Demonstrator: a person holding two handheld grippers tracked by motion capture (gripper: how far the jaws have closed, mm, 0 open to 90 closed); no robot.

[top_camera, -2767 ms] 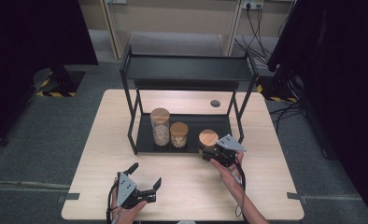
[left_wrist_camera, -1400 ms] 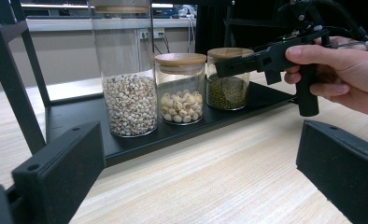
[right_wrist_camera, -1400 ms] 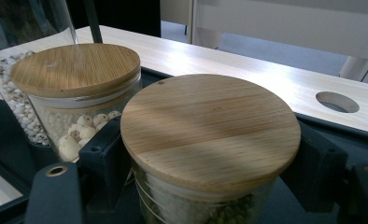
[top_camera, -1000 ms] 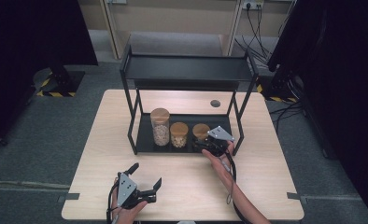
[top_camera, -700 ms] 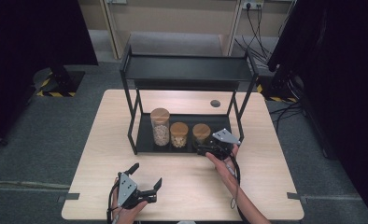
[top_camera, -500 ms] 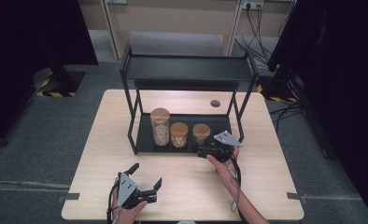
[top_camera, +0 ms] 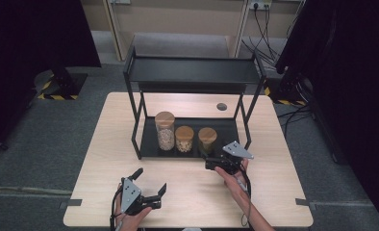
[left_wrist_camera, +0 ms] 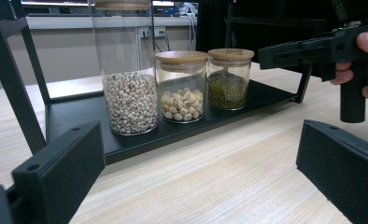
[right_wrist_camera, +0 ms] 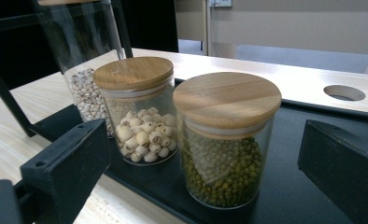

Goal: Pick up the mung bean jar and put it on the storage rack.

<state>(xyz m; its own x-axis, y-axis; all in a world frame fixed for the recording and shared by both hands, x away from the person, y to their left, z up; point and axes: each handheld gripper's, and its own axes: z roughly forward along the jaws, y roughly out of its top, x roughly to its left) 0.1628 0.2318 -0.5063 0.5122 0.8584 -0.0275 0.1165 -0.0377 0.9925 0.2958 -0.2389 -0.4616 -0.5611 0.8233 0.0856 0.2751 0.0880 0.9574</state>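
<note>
Three wooden-lidded glass jars stand in a row on the black rack's lower shelf (top_camera: 226, 126): a tall jar of pale grains (top_camera: 164, 131) (left_wrist_camera: 128, 88) (right_wrist_camera: 86, 70), a white-bean jar (top_camera: 184, 138) (left_wrist_camera: 180, 88) (right_wrist_camera: 138, 112) and a green-bean jar (top_camera: 207, 139) (left_wrist_camera: 227, 81) (right_wrist_camera: 224, 144). My right gripper (top_camera: 209, 163) (right_wrist_camera: 210, 158) is open just in front of the green-bean jar. Its jaws have just been opening; the jar stands ahead of the pads, untouched. My left gripper (top_camera: 150, 181) (left_wrist_camera: 196, 172) rests open and empty near the table's front left.
The rack's upper shelf (top_camera: 192, 70) overhangs the jars, and its black posts (top_camera: 135, 130) frame the lower shelf. A round cable hole (top_camera: 221, 106) (right_wrist_camera: 344, 92) sits in the tabletop behind the rack. Bare wood lies between the two grippers.
The right gripper set the green-bean jar on the shelf beside the other two, let go and drew back toward the table's front. The left gripper stayed put.
</note>
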